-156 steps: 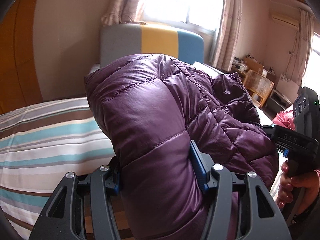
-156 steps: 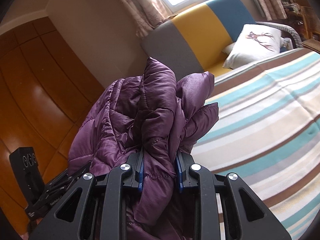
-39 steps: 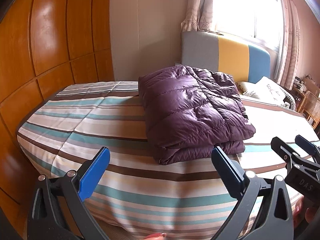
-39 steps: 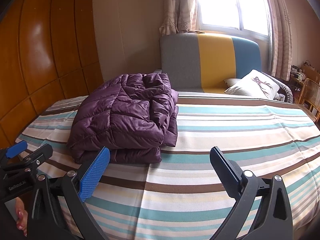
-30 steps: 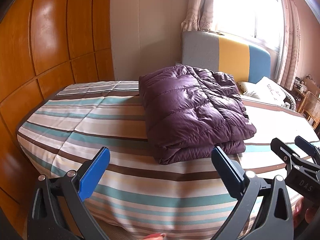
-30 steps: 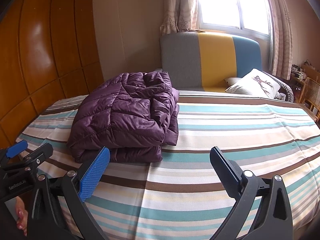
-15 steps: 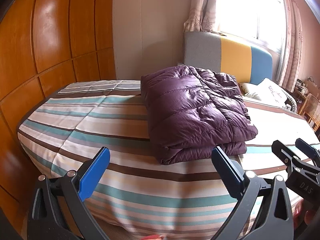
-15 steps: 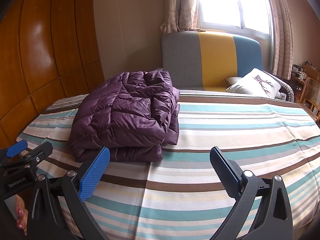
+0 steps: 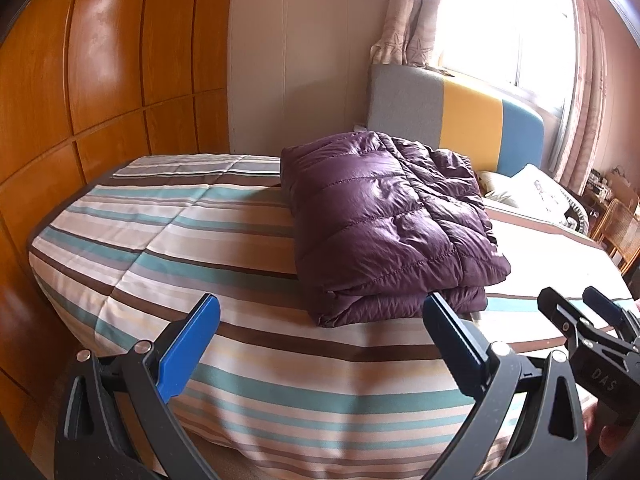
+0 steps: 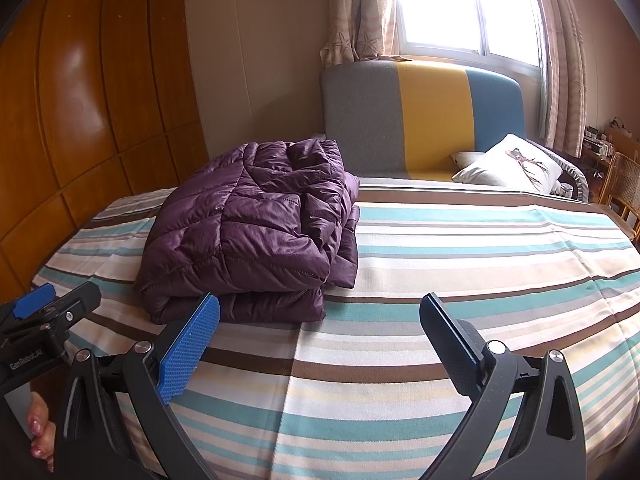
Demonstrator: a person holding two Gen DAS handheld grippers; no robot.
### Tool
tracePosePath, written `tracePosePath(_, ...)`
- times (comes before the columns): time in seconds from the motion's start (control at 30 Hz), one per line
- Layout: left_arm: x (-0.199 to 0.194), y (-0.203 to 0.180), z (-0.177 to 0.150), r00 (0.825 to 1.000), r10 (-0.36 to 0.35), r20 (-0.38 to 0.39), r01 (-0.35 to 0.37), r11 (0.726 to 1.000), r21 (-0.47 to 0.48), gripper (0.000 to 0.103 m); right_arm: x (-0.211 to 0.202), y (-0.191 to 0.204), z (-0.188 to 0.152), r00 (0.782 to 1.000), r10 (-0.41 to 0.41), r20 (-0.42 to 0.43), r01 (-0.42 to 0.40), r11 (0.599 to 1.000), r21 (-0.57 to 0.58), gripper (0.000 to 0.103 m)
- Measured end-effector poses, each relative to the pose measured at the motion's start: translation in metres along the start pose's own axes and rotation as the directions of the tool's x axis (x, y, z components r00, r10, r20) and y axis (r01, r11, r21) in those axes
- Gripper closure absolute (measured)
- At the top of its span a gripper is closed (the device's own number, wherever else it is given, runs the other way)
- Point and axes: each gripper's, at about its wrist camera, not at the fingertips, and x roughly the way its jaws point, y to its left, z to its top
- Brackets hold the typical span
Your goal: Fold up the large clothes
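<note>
A purple quilted down jacket [image 9: 384, 224] lies folded in a thick stack on the striped bed [image 9: 168, 240]. In the right wrist view the jacket [image 10: 256, 228] sits to the left on the bed [image 10: 480, 248]. My left gripper [image 9: 320, 312] is open and empty, held back from the bed's near edge, in front of the jacket. My right gripper [image 10: 318, 312] is open and empty, also held back, to the right of the jacket. Each gripper shows at the edge of the other's view: the right one [image 9: 588, 320] and the left one [image 10: 52, 304].
A grey, yellow and blue headboard [image 10: 420, 116] stands at the far end with a white pillow [image 10: 508, 168]. Wooden wardrobe panels [image 9: 80, 100] line the left side. A wicker chair [image 10: 624, 184] stands at the far right under the curtained window [image 10: 460, 8].
Five seconds ago both grippers were shut on the jacket and held it up. Now it lies folded on the bed and both are open. In the last second the views have barely shifted.
</note>
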Motion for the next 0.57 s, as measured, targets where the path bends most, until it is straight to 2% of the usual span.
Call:
tracePosePath(0.13,-0.002,-0.003,-0.002,0.999,0.027,0.023,-0.027,0.999,0.021,0.002,0.001,-0.001,0.000,1.000,0.004,-0.006,-0.004,1.000,0.008,0.003)
tracePosePath(0.27,-0.003,-0.008,-0.002,1.000,0.016,0.024,-0.017,0.999,0.038,0.002,0.001,-0.001,-0.001,1.000,0.002,-0.008,-0.002,1.000,0.010,0.003)
tracePosePath(0.5,0.006,-0.007,-0.001,1.000,0.005,-0.029,-0.004,0.999,0.036,0.002,0.008,-0.006,-0.004,1.000,-0.001,-0.031,0.002,1.000,0.018,0.003)
tracePosePath(0.57,0.012,-0.004,0.000,0.999,0.023,-0.047,-0.021,0.999,0.045,0.002,0.016,-0.014,-0.005,0.998,-0.017,-0.056,0.018,0.999,0.030,0.003)
